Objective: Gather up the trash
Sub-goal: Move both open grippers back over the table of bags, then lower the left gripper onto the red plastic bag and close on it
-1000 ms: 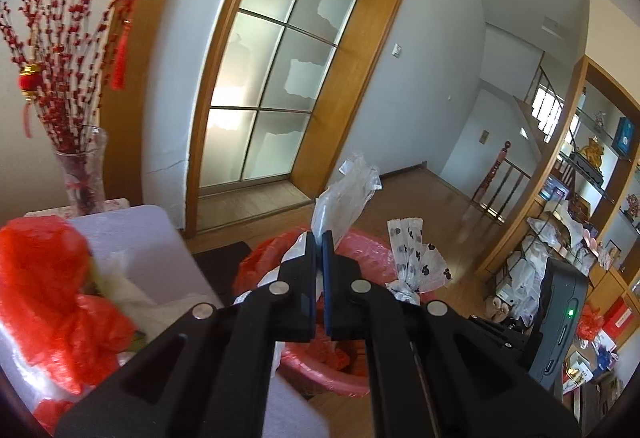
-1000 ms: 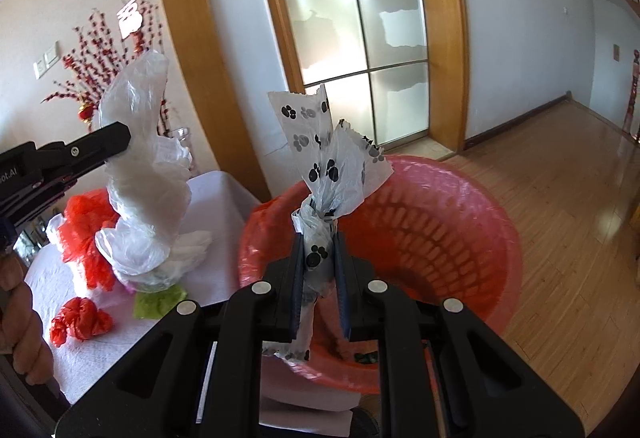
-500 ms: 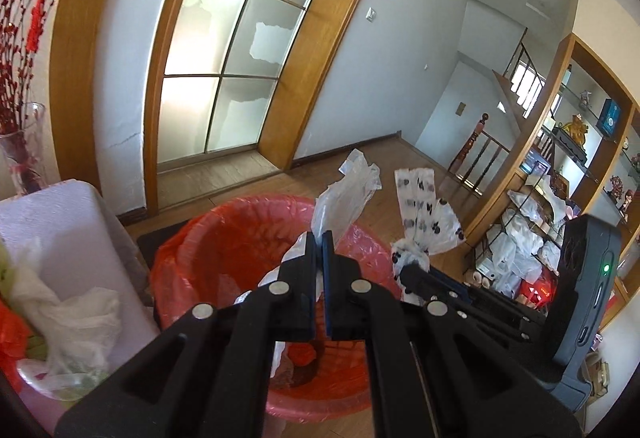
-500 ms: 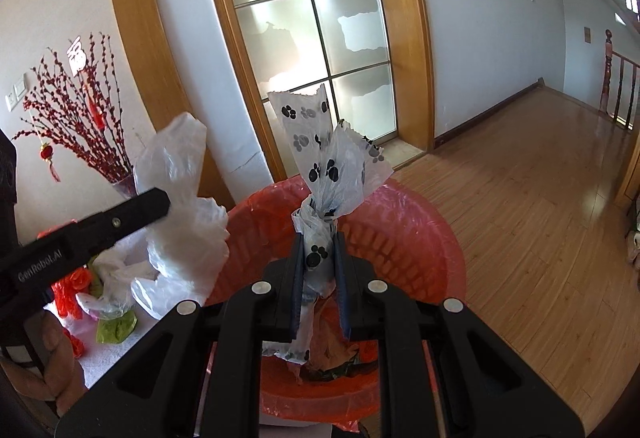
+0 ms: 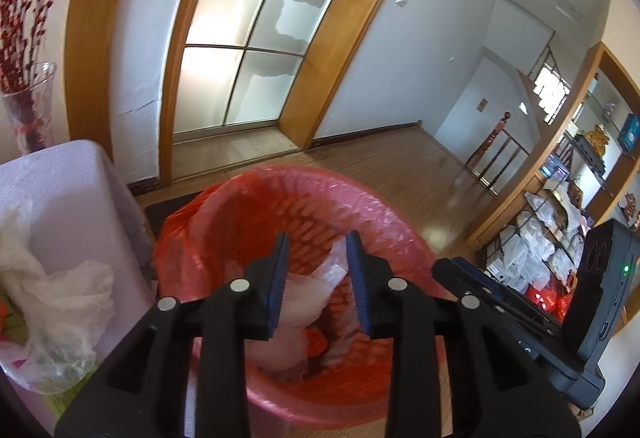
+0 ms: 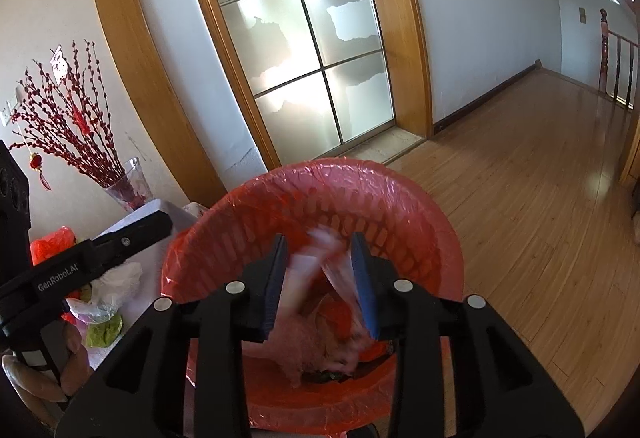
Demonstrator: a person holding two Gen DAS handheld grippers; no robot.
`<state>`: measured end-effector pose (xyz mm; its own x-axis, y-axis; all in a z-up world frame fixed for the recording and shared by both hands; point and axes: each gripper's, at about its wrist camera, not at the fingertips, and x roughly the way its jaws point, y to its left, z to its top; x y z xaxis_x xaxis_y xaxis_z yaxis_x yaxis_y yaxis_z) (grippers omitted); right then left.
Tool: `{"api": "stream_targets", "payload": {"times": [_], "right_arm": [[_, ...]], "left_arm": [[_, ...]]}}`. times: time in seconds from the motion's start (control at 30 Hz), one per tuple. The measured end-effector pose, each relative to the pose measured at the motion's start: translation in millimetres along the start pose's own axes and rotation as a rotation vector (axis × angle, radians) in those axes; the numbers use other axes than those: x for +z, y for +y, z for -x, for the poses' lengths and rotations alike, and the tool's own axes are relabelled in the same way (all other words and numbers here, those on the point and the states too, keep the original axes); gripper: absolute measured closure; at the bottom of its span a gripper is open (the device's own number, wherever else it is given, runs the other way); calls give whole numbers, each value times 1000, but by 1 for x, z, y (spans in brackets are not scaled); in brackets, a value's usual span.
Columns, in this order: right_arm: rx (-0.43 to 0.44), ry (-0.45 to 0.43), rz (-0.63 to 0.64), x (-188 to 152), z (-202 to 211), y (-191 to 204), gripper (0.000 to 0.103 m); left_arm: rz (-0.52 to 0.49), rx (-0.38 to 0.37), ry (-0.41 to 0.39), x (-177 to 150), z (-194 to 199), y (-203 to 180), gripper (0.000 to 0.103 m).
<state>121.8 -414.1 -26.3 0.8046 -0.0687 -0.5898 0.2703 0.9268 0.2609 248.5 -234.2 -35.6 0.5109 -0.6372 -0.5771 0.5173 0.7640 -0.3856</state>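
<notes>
Hovering side by side over a red-lined wastebasket (image 5: 304,198), both handheld grippers are placed so that whatever leaves them drops straight into its mouth. The left gripper (image 5: 316,250), jaws opening and pressing on nothing, has a clear plastic bag (image 5: 316,290) falling free between its fingers, while the right gripper (image 6: 320,250), also opening, lets a blurred white wrapper (image 6: 320,258) tumble past. More crumpled bags (image 5: 60,294) wait at nine o'clock on the white-clothed table (image 5: 60,182).
</notes>
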Motion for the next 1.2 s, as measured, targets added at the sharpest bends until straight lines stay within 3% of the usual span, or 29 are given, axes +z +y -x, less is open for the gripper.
{"api": "stream_targets", "payload": {"times": [0.23,0.3,0.5,0.77,0.97,1.2], "right_arm": [[-60,-11,34,-14,8,10,67],[-69,-22,45,-17,12,16,48],[-73,-94,131,-27,33,54,27],[43,-78,218,-53,41,117,25],[117,-16,242,-73,34,149,25],[146,26,282,-91,34,171,25]], "left_arm": [[-45,152,-28,-15,38,13,56],[-82,216,-45,-23,57,15,49],[-139,383,-113,-50,120,32,35],[-116,578,-184,-87,203,78,27],[-79,635,-193,-111,241,117,26],[-42,616,-135,-122,235,137,26]]}}
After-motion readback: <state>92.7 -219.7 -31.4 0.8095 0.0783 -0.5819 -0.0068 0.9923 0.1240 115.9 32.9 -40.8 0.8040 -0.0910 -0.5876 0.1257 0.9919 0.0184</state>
